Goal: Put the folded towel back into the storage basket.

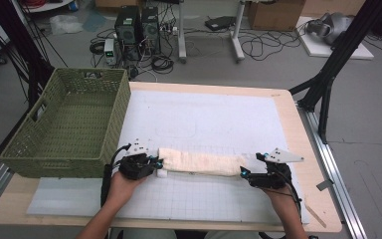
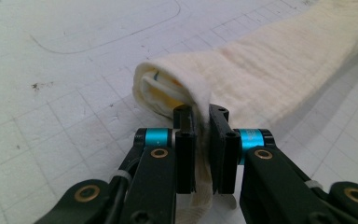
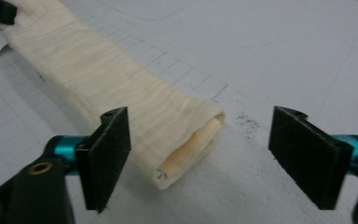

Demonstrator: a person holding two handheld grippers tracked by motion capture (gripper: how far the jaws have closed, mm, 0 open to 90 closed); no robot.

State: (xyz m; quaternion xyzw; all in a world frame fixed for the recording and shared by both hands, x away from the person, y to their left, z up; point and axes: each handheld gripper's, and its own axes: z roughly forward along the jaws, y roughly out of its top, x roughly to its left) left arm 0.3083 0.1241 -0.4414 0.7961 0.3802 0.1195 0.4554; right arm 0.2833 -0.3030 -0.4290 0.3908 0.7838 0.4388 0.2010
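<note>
Nearest the camera in the high view, a person's two forearms came in from the bottom edge, each hand holding a black two-finger gripper with turquoise joints. The left gripper (image 1: 155, 162) sat at the left end of a long cream-coloured rolled cloth (image 1: 201, 163). The right gripper (image 1: 244, 174) sat at the cloth's right end.

In the left gripper view, the left gripper (image 2: 201, 122) had its fingers (image 2: 184, 140) drawn close together, pinching a fold of the cream cloth (image 2: 270, 70) at its open end. Folded inner layers showed inside that end, with a touch of yellow.

In the right gripper view, the right gripper (image 3: 200, 140) had its fingers (image 3: 109, 149) spread wide. The end of the rolled cloth (image 3: 121, 107) lay between them, closer to the finger at the left of that view and touching neither finger.

The cloth lay flat across the near half of a white gridded mat (image 1: 214, 119), which covered a pale wooden bench (image 1: 303, 144). Farther back on the left, a green woven rectangular basket (image 1: 67, 124) stood on the bench's corner. Beyond the bench, two black computer towers (image 1: 138, 25) and loose cables lay on a grey floor (image 1: 368, 109).
</note>
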